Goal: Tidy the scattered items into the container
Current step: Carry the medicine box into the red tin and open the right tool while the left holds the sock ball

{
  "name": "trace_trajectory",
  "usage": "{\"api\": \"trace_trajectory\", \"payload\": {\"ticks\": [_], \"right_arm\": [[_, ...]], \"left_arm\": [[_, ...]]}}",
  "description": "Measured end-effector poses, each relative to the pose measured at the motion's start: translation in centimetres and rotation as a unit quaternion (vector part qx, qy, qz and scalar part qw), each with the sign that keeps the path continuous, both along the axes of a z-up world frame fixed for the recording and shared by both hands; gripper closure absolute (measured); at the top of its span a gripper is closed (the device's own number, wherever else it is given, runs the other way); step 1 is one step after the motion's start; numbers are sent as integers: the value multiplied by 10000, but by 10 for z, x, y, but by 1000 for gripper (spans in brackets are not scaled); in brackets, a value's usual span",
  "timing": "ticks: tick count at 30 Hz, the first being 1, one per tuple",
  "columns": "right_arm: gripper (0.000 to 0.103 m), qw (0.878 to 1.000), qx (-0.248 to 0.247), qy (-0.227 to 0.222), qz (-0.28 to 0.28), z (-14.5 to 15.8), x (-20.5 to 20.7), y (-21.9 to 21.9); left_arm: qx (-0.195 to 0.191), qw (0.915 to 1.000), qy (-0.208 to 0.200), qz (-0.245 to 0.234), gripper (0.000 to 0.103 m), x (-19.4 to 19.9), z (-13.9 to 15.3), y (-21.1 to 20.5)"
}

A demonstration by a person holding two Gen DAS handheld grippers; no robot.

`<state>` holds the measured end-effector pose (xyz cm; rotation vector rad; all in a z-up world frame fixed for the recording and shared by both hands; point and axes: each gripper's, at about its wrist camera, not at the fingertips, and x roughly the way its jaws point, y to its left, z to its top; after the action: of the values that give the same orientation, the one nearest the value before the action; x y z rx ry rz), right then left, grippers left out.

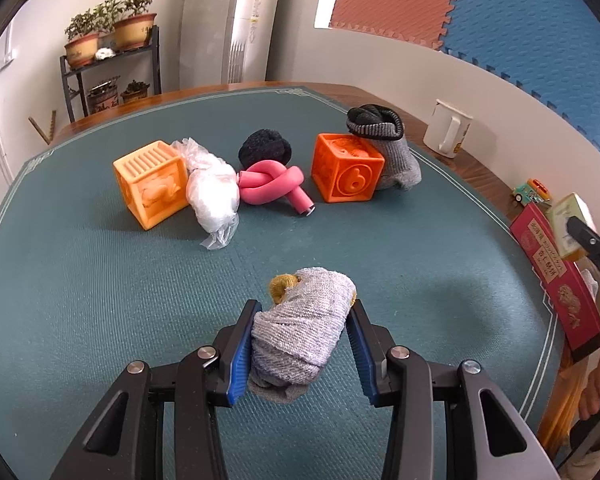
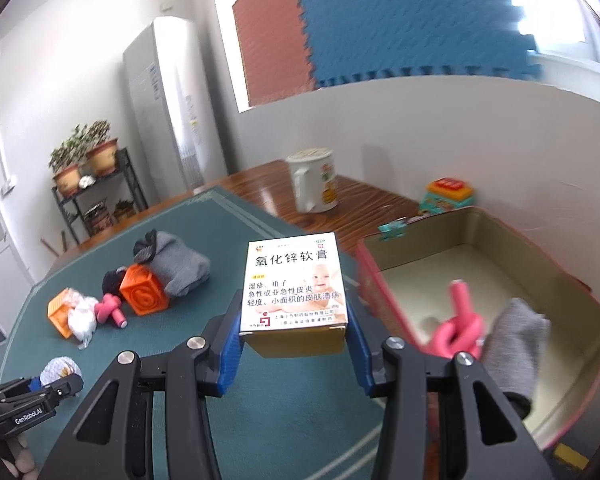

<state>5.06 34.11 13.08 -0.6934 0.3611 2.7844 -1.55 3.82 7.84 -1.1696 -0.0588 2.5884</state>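
My left gripper [image 1: 306, 306] is shut on a rolled grey sock [image 1: 300, 336] with a yellow toe, low over the green mat [image 1: 100, 320]. My right gripper [image 2: 294, 304] is shut on a small medicine box [image 2: 294, 284], white on top with yellow sides, held just left of the red container [image 2: 380, 280]. Inside the container lie a pink knotted tube [image 2: 458, 328] and a grey sock [image 2: 512, 336]. Farther back on the mat sit two orange cubes [image 1: 152, 184] [image 1: 346, 168], a white plastic bag [image 1: 212, 196], a pink knotted tube [image 1: 270, 190], a black sock ball [image 1: 264, 148] and a grey sock [image 1: 392, 148].
A white mug [image 1: 448, 128] and a small toy car [image 1: 532, 192] stand on the wooden tabletop beyond the mat, near the wall. The red container [image 1: 556, 280] sits at the table's right edge. A plant shelf [image 1: 108, 68] stands behind the table.
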Motion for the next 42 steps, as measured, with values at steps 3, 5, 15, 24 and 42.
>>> {"api": "trace_trajectory", "payload": {"ticks": [3, 5, 15, 24, 42], "right_arm": [[53, 9996, 11, 99, -268, 5, 16, 14], [53, 9987, 9, 157, -486, 8, 28, 25], [53, 9869, -61, 168, -1606, 10, 68, 83], [42, 9815, -161, 150, -1900, 5, 86, 108], [28, 9785, -384, 387, -1989, -10, 107, 128]], "left_arm": [[-9, 10000, 29, -29, 58, 2, 1, 3], [-21, 10000, 50, -53, 58, 4, 2, 5], [-54, 9998, 76, -170, 58, 11, 3, 19], [-69, 9994, 107, -333, 58, 17, 8, 40], [-248, 9932, 457, -1046, 58, 28, 39, 121]]}}
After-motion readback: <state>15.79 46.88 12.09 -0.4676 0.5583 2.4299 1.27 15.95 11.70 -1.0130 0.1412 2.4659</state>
